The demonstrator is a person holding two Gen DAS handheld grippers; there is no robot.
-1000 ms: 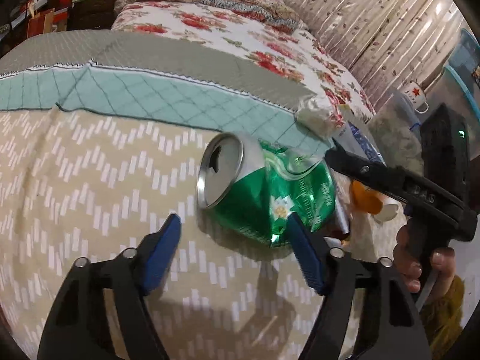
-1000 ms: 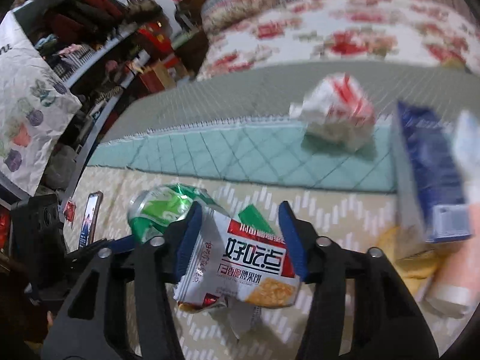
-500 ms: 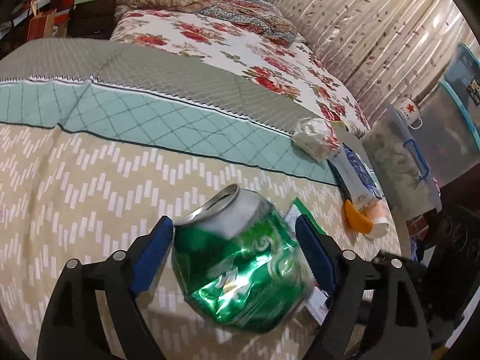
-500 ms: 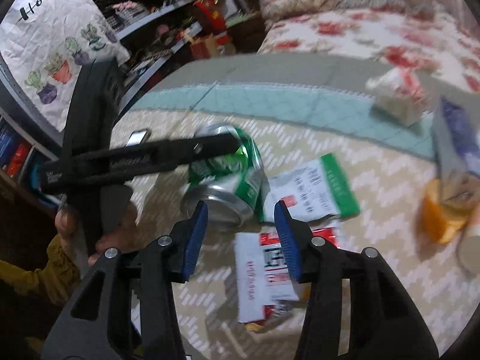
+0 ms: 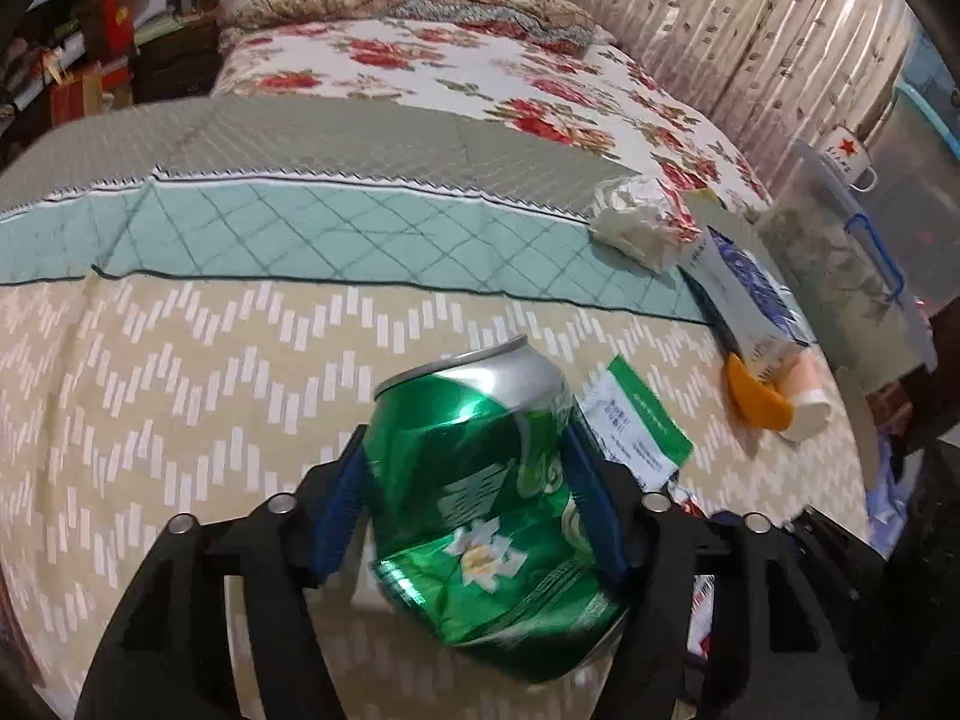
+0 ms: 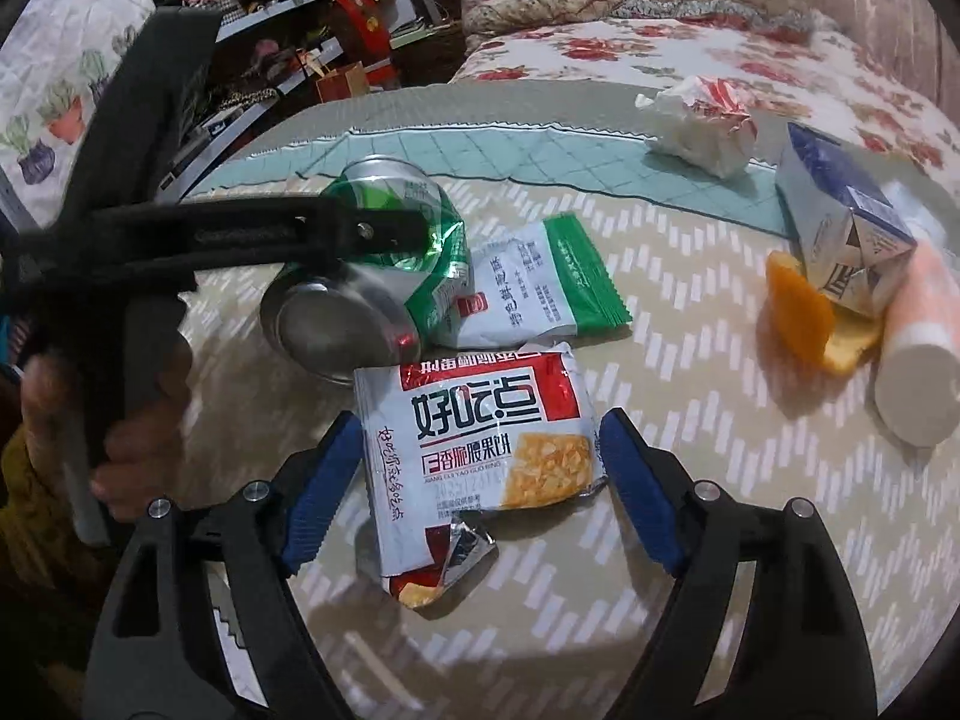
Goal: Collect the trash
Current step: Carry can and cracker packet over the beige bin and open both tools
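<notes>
My left gripper (image 5: 474,510) is shut on a dented green soda can (image 5: 486,504) and holds it tilted just above the bedspread; the can also shows in the right wrist view (image 6: 372,276). My right gripper (image 6: 480,480) is open, its jaws on either side of a red-and-white cracker wrapper (image 6: 480,438) lying flat. A green-and-white snack packet (image 6: 534,288) lies just beyond. A crumpled white paper wrapper (image 6: 702,120), a blue-and-white carton (image 6: 840,222), an orange peel (image 6: 804,318) and a pale tube (image 6: 924,360) lie to the right.
All lies on a bed with a beige chevron and teal quilt (image 5: 180,360). A floral blanket (image 5: 480,66) covers the far end. Clear storage bins with a white mug (image 5: 846,156) stand at the right. Cluttered shelves (image 6: 270,60) stand on the left.
My left gripper has closed on the can and lifted it upright-tilted off the bed. My right gripper has opened wider and come down around the cracker wrapper.
</notes>
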